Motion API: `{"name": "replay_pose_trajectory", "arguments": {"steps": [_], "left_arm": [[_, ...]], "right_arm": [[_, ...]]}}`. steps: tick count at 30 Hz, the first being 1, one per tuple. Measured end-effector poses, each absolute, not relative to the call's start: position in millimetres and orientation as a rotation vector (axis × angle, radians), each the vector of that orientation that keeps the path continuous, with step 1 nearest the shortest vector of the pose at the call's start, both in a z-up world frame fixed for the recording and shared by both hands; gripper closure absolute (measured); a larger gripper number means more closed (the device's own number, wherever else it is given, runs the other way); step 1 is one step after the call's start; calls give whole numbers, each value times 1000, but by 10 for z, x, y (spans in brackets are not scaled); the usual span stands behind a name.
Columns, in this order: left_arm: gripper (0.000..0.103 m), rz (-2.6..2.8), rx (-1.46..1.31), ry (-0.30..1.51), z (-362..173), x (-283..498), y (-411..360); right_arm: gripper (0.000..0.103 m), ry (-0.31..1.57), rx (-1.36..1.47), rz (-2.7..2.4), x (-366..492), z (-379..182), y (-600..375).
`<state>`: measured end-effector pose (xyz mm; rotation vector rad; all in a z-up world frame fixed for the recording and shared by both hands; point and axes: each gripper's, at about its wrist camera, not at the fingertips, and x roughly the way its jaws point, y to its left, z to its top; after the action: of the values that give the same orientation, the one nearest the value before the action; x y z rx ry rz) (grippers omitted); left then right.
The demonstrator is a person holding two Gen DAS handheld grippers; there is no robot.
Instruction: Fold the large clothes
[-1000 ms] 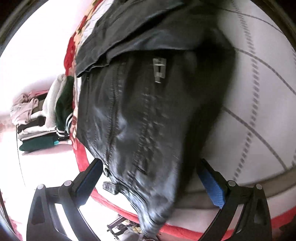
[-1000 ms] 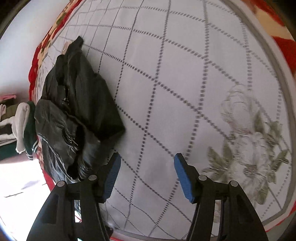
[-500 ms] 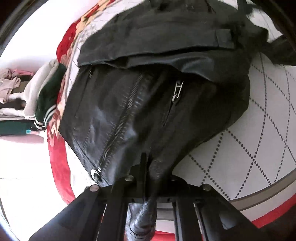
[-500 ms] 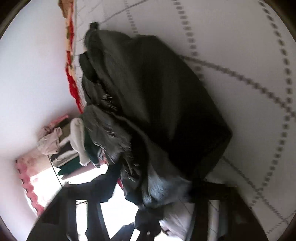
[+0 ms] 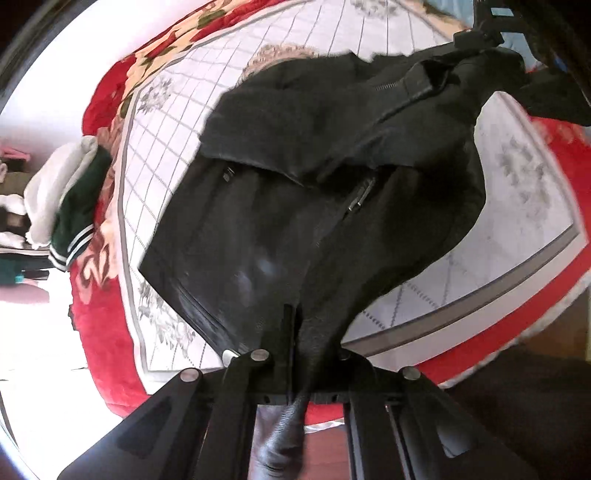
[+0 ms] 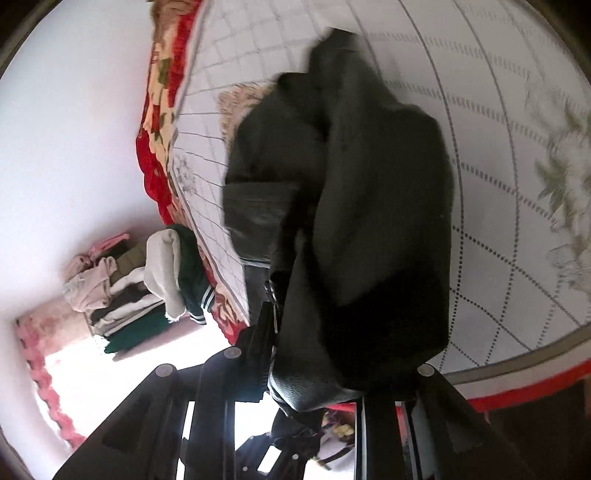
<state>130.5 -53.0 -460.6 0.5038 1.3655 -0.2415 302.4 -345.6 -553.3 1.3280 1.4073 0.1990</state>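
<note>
A black leather jacket [image 5: 314,192] with zips hangs lifted above a bed with a white checked cover [image 5: 177,122]. My left gripper [image 5: 295,332] is shut on the jacket's lower edge, and leather hangs down between its jaws. My right gripper [image 6: 295,347] is shut on another part of the jacket [image 6: 362,206], which covers its right finger. The other gripper's black frame [image 5: 480,33] shows in the left wrist view at the top right, holding the jacket's far end.
The bed has a red floral border [image 5: 99,288]. A green and white garment [image 6: 184,273] hangs off the bed's left edge. A pile of folded clothes [image 6: 110,295] stands by the white wall [image 6: 74,147]. The bed cover's right side [image 6: 517,184] lies flat.
Both grippers went from open to shut on the jacket, then lifted it off the bed. The jacket now hangs stretched between them, higher than half a second ago.
</note>
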Motion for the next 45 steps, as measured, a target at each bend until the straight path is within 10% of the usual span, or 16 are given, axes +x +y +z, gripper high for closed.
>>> {"name": "replay_pose_trajectory", "arguments": {"steps": [16,18,20,22,28,33,45], "left_arm": [[88,-127,65,1492,-5385,3207,884],[69,-121,12,1484,-5462,3353,1019],[25,-128,-53,1477,-5478,3444,1116],[17,-115,-100,1462,-5452,3500,1184],[16,-102,-190,1462,-5484,3548,1195],[16,-86,-191,1480,-5654,3603,1126],[16,-82,-141,1484,-5760,3660,1102]], "right_arm": [[77,1449,1031,222,5252,-5689,-2009],[73,1475,1040,203,5345,-5846,-1920],[63,1460,1091,196,5350,-5915,-1917],[54,1406,1128,222,5309,-5878,-1943],[50,1313,1119,199,5135,-5793,-1999],[75,1303,1003,141,5300,-6041,-1879],[83,1428,816,67,5615,-6365,-1702]]}}
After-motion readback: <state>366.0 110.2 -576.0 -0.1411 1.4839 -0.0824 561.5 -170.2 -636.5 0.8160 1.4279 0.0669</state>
